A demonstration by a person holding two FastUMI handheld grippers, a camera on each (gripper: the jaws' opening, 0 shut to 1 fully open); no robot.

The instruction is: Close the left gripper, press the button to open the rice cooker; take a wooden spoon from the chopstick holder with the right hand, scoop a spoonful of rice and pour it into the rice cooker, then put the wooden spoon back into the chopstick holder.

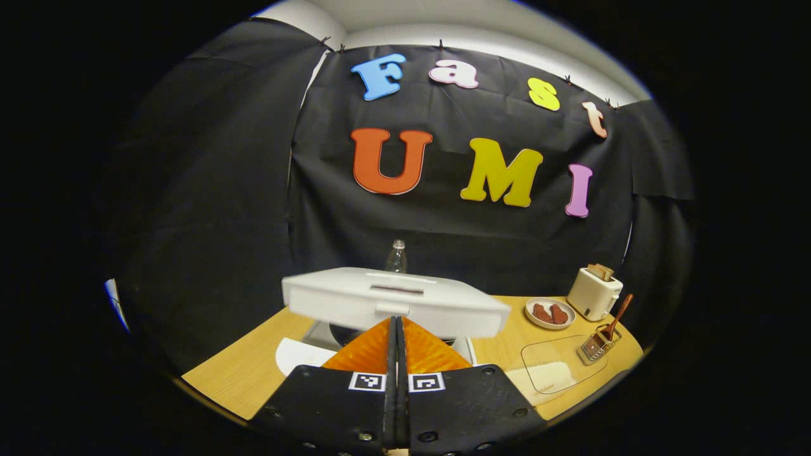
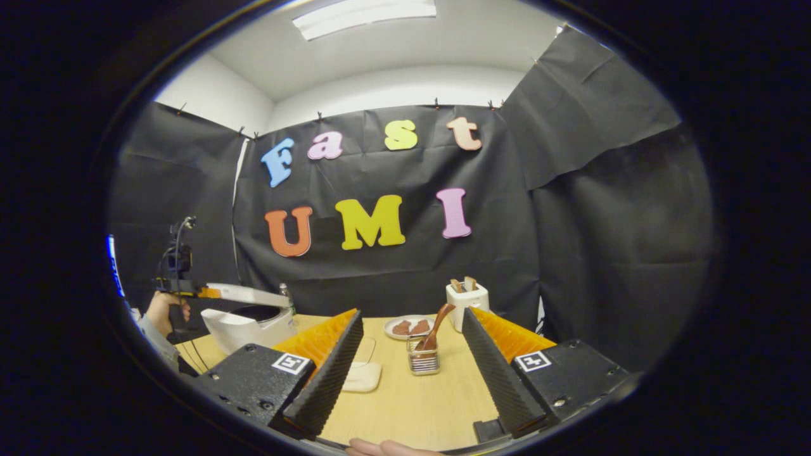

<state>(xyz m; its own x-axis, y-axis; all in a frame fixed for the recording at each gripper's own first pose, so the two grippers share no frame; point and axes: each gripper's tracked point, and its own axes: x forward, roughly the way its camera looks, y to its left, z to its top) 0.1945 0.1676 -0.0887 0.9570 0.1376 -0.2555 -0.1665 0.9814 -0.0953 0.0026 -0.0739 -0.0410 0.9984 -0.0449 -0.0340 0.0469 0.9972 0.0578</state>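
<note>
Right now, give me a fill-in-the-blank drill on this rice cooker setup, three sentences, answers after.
1. The rice cooker lid is ____.
2. The wooden spoon stands in the ____.
3. The left gripper has its fingers ____, while the right gripper is spread wide.

Answers: open; chopstick holder; shut

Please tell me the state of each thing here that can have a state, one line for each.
Rice cooker: lid partly raised.
Left gripper: shut, holding nothing, at the lid's front edge.
Right gripper: open, holding nothing.
Spoon: standing tilted in the holder.
Toaster: bread sticking up from the slots.
Bottle: upright behind the cooker.
</note>
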